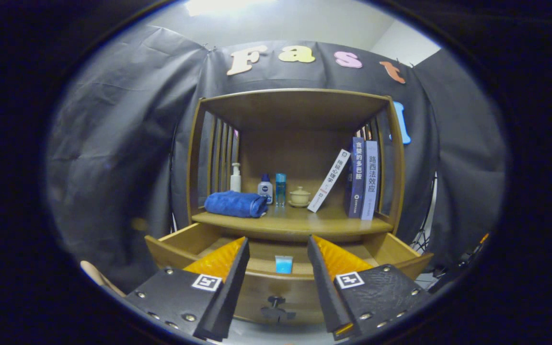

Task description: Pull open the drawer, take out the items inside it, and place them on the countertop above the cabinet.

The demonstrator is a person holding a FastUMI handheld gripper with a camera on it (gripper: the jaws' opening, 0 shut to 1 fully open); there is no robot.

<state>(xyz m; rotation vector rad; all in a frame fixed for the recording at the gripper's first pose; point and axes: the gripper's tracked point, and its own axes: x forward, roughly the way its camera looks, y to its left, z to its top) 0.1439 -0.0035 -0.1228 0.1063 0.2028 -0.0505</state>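
Note:
The wooden cabinet's drawer (170, 242) stands pulled open below the countertop (300, 223). Inside it, near its front wall, a small light-blue item (283, 264) shows between my fingers and a little beyond them. The drawer's dark knob (276, 303) sits on the front panel, low between the fingers. My gripper (278, 254) is open, held in front of the drawer and slightly above its front edge, with nothing between its fingers. Much of the drawer's floor is hidden behind the fingers.
On the countertop lie a folded blue towel (235, 203), a white pump bottle (235, 178), a small white-and-blue bottle (265, 188), a blue bottle (281, 189), a lidded cup on a saucer (300, 196), one leaning book (329, 180) and two upright books (363, 179). Slatted side walls enclose the shelf.

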